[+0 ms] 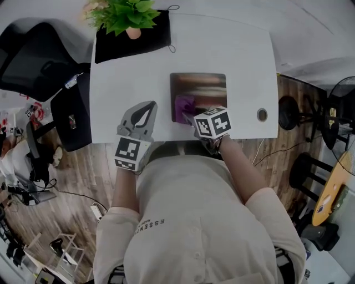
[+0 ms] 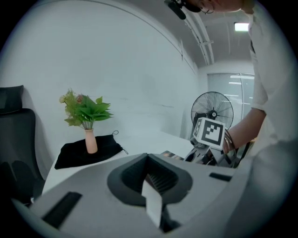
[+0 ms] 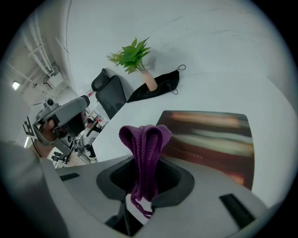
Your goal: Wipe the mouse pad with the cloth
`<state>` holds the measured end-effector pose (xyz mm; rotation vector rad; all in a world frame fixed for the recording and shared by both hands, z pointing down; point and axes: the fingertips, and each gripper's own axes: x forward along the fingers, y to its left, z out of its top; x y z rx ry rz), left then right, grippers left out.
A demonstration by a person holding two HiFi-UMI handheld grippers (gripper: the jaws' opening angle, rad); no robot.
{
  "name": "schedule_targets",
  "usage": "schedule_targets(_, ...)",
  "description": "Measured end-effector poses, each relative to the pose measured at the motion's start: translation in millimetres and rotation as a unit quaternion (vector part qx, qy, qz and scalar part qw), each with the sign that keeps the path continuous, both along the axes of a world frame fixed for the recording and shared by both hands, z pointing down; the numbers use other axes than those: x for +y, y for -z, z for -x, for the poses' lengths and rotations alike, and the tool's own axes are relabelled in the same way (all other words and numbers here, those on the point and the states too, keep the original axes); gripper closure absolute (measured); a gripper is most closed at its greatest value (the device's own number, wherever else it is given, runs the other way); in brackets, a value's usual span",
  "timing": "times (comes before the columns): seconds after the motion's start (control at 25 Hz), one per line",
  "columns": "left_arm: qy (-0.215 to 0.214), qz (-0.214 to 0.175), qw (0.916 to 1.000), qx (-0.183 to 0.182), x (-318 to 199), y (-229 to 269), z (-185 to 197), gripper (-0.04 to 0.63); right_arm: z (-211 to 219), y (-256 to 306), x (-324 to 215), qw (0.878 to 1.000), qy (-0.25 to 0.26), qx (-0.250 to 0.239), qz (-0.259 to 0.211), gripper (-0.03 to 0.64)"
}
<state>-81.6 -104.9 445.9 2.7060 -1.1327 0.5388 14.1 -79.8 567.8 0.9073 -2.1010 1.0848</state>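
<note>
**Purple cloth pinched in the right gripper, at the mouse pad's near-left corner**

The right gripper point(image 3: 143, 188) has its jaws pressed onto a bunched purple cloth point(image 3: 145, 139). The folds stand up out of the jaws, and a loose thread hangs below them. In the head view the cloth sits over the near-left part of the mouse pad point(image 1: 204, 87), a dark rectangular mat with a reddish-brown sheen that lies flat on the white table point(image 1: 233, 44). The gripper reaches in from the pad's near edge, angled toward its left side. The cloth seems to rest on the pad, though contact cannot be made out for certain from these angles.

The left gripper point(image 1: 143, 113) is over the table's near edge, left of the pad and apart from it. Its jaws are drawn together with nothing between them.

At the far-left corner of the table a pink vase point(image 1: 133, 33) with a green plant point(image 1: 125, 14) stands on a black pouch point(image 1: 113, 47), well apart from the pad.
</note>
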Motion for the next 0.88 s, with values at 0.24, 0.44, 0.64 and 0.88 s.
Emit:
schedule_targets(0.24,0.017,0.005,0.9998,0.009,4.2,-1.8,26.6,0.594,30.3,-13.2,5.6,1.000,0.020,0.011,0.014,0.512)
schedule_targets(0.44,0.022,0.000,0.9996,0.016,-2.5,1.8,35.3,0.594,36.1,-20.6,0.0,0.999,0.021,0.026,0.015,0.512)
schedule_targets(0.64,0.018,-0.003,0.9996,0.021,-1.2,4.6,30.3,0.594,30.1,-24.8,1.4,0.999,0.021,0.044,0.013,0.512)
schedule_targets(0.88,0.013,-0.002,0.9997,0.019,-8.7,2.9,21.8,0.594,20.2,-28.3,-1.8,0.999,0.019,0.045,0.018,0.511)
